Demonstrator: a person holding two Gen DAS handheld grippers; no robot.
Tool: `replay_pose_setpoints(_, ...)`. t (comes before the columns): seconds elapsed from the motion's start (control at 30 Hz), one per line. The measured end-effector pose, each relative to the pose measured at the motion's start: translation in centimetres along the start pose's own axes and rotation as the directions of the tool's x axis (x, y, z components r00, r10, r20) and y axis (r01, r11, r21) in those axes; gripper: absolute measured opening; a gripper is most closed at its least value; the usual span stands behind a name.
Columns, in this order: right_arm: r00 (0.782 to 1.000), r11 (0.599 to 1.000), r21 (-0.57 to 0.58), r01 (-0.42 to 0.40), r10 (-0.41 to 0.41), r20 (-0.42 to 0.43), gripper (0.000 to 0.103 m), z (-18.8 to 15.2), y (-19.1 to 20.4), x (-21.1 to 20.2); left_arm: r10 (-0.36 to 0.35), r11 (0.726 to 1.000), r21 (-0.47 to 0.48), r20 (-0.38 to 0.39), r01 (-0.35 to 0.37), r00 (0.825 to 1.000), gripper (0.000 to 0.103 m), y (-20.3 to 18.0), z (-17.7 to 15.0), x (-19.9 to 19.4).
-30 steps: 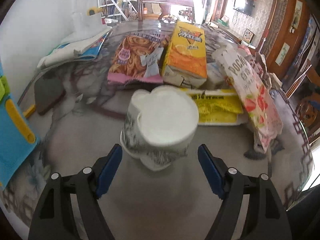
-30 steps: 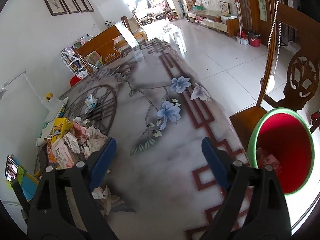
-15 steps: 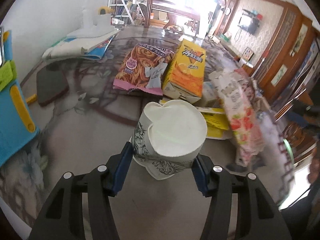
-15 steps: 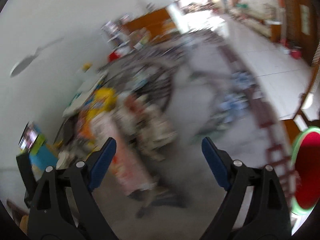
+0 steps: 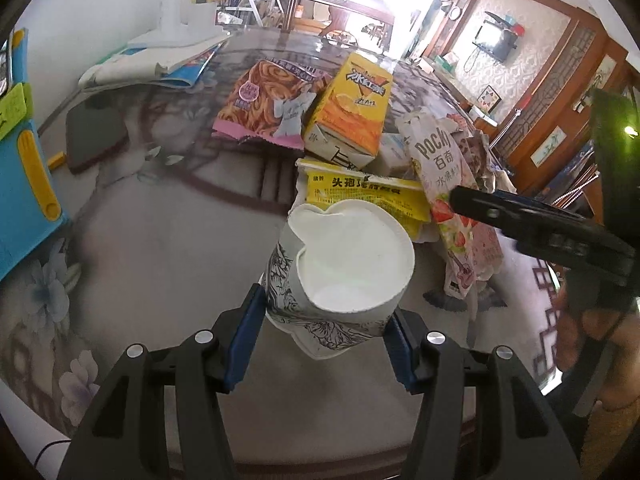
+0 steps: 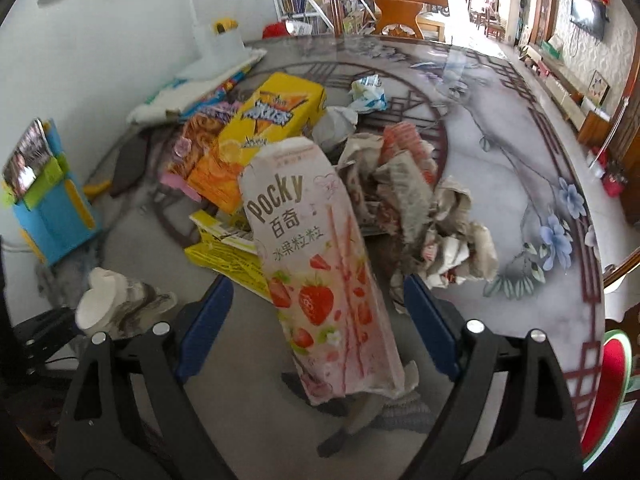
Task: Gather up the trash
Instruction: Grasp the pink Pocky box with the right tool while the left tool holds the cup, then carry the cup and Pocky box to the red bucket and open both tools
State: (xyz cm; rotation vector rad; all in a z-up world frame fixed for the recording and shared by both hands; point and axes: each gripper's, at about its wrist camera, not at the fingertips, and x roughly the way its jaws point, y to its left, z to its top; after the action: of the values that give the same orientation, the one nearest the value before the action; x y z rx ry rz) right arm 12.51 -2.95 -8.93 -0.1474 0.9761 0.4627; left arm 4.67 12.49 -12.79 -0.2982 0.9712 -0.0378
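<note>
The dented paper cup (image 5: 340, 276) is pinched between the pads of the left gripper (image 5: 320, 332), just near the trash pile. The Pocky box (image 6: 320, 264) is framed by the right gripper (image 6: 318, 312), jaws spread wide, nothing clamped.

**Left clamped, right spread wide**

My left gripper (image 5: 322, 330) points steeply down, its blue pads (image 5: 244, 336) pressed against both sides of the dented paper cup (image 5: 344, 268); those jaws have just been closing on it. My right gripper (image 6: 318, 332) also tilts downward, jaws spread wide and touching nothing, the pink snack box (image 6: 320, 264) standing between them. A hand (image 5: 596, 344) shows at the right edge of the left view, blurred.
</note>
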Motion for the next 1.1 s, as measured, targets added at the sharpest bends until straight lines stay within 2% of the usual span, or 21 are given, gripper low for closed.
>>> replay_pose_setpoints(0.3,0.998,0.999,0.018,0.042,-0.041,-0.047,0.085,-0.2,-0.1,1.7,-0.017,1.000,-0.013,-0.012,0.017,1.000,0.054,0.2,-0.6,0.1)
replay_pose_setpoints(0.33,0.998,0.999,0.027,0.042,-0.040,-0.055,0.084,-0.2,-0.2,1.9,-0.020,1.000,-0.012,-0.013,0.020,1.000,0.054,0.1,-0.7,0.1)
replay_pose_setpoints(0.37,0.997,0.999,0.040,0.033,-0.030,-0.067,0.077,-0.3,-0.3,2.1,-0.021,1.000,-0.011,-0.014,0.021,1.000,0.054,0.1,-0.7,0.1)
replay_pose_setpoints(0.43,0.997,0.998,0.049,0.025,-0.022,-0.073,0.069,-0.4,-0.4,2.2,-0.023,1.000,-0.009,-0.013,0.023,1.000,0.054,0.1,-0.7,0.1)
replay_pose_setpoints(0.53,0.998,0.999,0.041,0.020,-0.017,-0.065,0.066,-0.4,-0.2,2.0,-0.023,1.000,-0.012,-0.013,0.022,1.000,0.054,0.1,-0.8,0.0)
replay_pose_setpoints(0.67,0.998,0.997,0.055,-0.055,0.057,-0.033,0.062,-0.2,0.0,0.7,-0.019,1.000,-0.024,-0.004,0.018,1.000,0.054,0.5,-0.6,-0.1)
replay_pose_setpoints(0.83,0.989,0.988,0.060,-0.145,0.145,0.006,0.061,0.0,0.3,-1.0,-0.007,0.999,-0.035,-0.017,0.007,1.000,0.055,0.8,-0.4,0.2)
replay_pose_setpoints(1.1,0.988,0.986,0.084,-0.144,0.148,-0.041,0.061,-0.4,-0.3,-0.4,0.025,0.999,-0.027,-0.026,-0.026,0.999,0.059,0.1,0.9,2.4)
